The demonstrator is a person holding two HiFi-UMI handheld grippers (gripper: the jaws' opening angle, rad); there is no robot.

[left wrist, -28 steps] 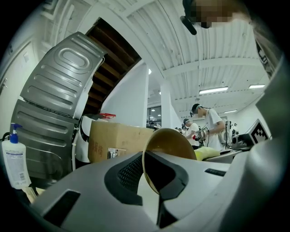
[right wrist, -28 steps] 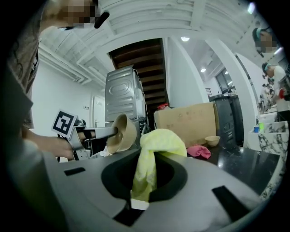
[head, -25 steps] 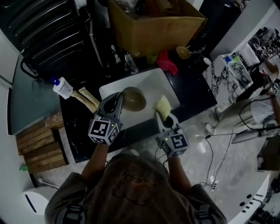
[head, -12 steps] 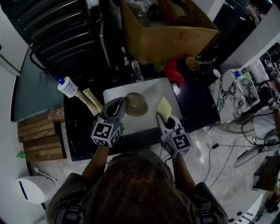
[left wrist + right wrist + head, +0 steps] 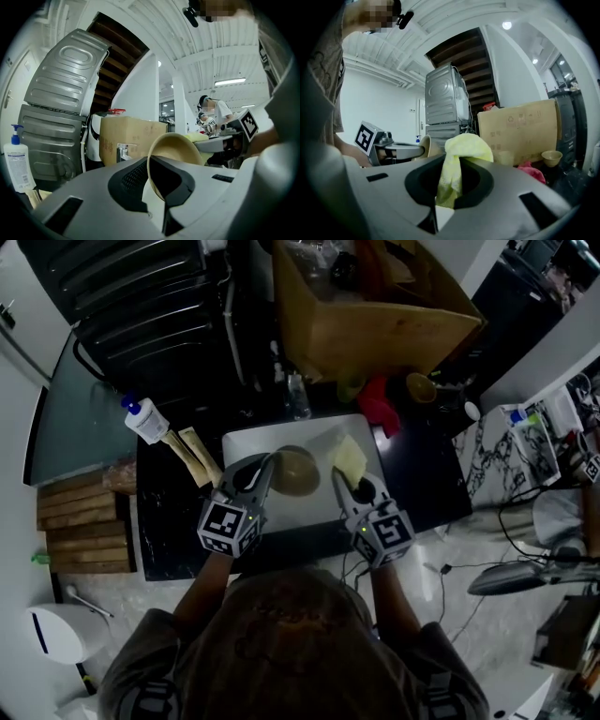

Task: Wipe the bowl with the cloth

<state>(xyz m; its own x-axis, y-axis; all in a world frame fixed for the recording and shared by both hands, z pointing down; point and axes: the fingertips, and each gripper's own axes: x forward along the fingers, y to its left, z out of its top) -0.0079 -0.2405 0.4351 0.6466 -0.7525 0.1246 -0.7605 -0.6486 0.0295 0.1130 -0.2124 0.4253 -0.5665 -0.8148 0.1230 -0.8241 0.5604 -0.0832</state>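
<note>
Left gripper [image 5: 157, 187]: jaws closed on the rim of a tan round bowl [image 5: 176, 145]; the wall of the bowl stands between the two pads, and the bowl is tipped on its side with its hollow turned toward the right gripper. From the head view we log the same left gripper [image 5: 265, 468] holding the bowl [image 5: 296, 471] over the middle of a white rectangular basin [image 5: 281, 435]; we cannot tell whether the bowl touches the basin floor. Right gripper [image 5: 447, 187]: jaws pinched on a pale yellow cloth [image 5: 459, 152], which bunches up out of the jaw gap and folds over the top. In the head view the right gripper [image 5: 343, 486] carries the cloth [image 5: 349, 459] near the right edge of the basin, just beside the bowl, with a thin strip of white showing between them. The basin is set in a black bench [image 5: 427, 474]. At the back edge of the bench we note a large brown cardboard box [image 5: 375, 306], with a crumpled red rag [image 5: 380, 407] and a small tan cup-like bowl [image 5: 420, 387] in front of it toward the back right corner. Near the left edge stands a white pump bottle with a blue top [image 5: 143, 420]. A stack of wooden slats [image 5: 84, 531] lies off the bench, beyond its left edge. The left gripper view also shows a ribbed silver metal appliance [image 5: 61, 93] behind the bottle.
</note>
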